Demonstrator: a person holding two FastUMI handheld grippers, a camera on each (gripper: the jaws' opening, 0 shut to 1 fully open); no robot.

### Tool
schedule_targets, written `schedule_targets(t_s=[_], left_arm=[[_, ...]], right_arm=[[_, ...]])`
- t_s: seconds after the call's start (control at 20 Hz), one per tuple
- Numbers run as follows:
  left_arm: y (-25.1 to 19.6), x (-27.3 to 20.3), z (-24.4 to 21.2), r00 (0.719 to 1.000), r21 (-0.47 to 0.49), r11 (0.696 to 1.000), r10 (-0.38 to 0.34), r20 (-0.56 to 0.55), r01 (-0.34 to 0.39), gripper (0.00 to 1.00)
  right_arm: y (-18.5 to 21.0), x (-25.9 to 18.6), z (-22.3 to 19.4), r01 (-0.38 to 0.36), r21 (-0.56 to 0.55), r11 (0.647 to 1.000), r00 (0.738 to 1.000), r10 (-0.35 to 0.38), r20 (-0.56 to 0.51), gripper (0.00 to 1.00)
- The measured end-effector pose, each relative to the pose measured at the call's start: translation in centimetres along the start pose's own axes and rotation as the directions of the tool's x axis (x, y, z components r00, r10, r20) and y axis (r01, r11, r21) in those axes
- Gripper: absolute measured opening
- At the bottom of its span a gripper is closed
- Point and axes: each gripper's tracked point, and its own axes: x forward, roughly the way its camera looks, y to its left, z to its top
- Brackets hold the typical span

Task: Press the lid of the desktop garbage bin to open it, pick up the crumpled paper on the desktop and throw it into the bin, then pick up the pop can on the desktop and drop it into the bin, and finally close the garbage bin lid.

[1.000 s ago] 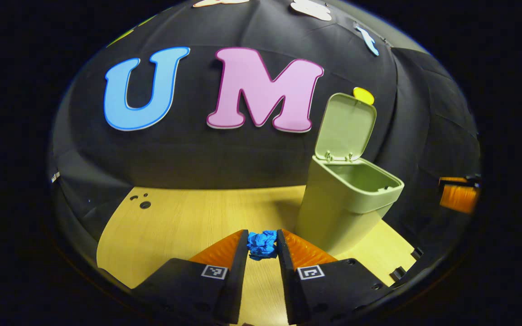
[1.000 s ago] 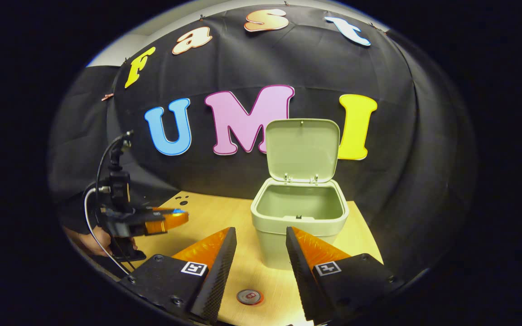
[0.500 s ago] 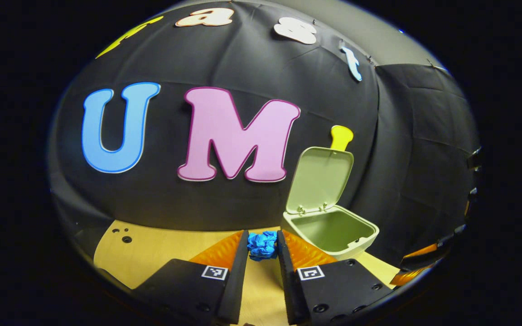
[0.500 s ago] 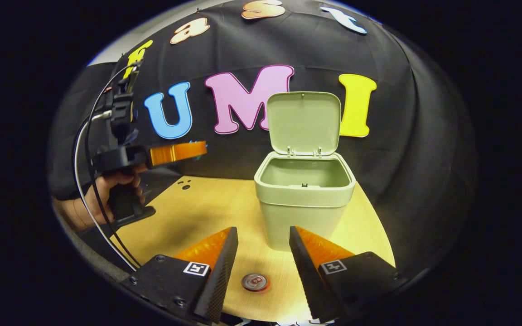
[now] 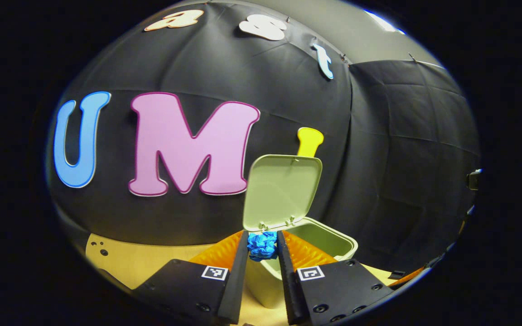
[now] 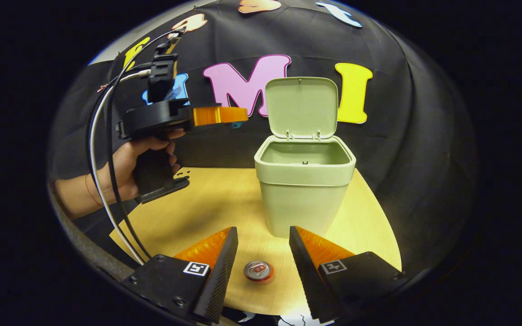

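Fingers on your left gripper (image 5: 262, 244) are squeezed tight on the blue crumpled paper (image 5: 262, 245), both pressing it from either side, so it's a solid hold. Right past the fingertips, at about 1 o'clock in the left gripper view, you've got the green bin (image 5: 304, 246) with its lid (image 5: 282, 190) flipped up and standing open. The paper sits level with the near rim of the bin from that angle; can't tell if it's actually over the opening though.

Your right gripper (image 6: 262, 242) has its fingers spread wide with nothing between them. Straight down between them, at 6 o'clock in the right gripper view, the pop can (image 6: 258, 270) stands upright on the wooden table (image 6: 215, 203), top facing the camera, untouched by either finger. Beyond it at 12 o'clock is the bin (image 6: 305, 190), lid (image 6: 301, 106) up, and what shows of the inside looks bare.

Over at 10 o'clock in the right gripper view your hand (image 6: 132, 165) is holding the left gripper (image 6: 229, 117) up in the air, well above the table, its fingers aimed toward the bin, stopping just short of the lid's left edge. Cables (image 6: 100, 149) loop down from it past your wrist.
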Motion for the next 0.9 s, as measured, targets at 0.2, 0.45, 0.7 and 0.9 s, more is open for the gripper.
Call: schedule_targets(t_s=[0.2, 0.45, 0.7, 0.9], left_arm=[[-1.7, 2.8, -1.2, 0.999, 0.015, 0.999, -0.039, -0.034, 0.039, 0.41], [-3.4, 5.8, -4.2, 0.991, 0.041, 0.997, -0.057, -0.123, 0.063, 0.43], [-4.4, 7.1, -6.5, 0.981, 0.062, 0.995, -0.067, -0.182, 0.080, 0.48], [-4.9, 7.2, -7.3, 0.975, 0.055, 0.995, -0.068, -0.212, 0.081, 0.57]], right_arm=[[-0.4, -0.5, -0.6, 0.012, 0.022, 1.000, 1.000, -0.012, -0.003, 0.74], [-1.4, -1.2, -0.8, 0.031, 0.058, 0.998, 1.000, -0.031, 0.002, 0.74], [-2.3, -1.5, -0.8, 0.050, 0.102, 0.994, 0.999, -0.051, 0.008, 0.78], [-2.9, -1.3, -0.8, 0.057, 0.116, 0.992, 0.998, -0.059, 0.012, 0.79]])
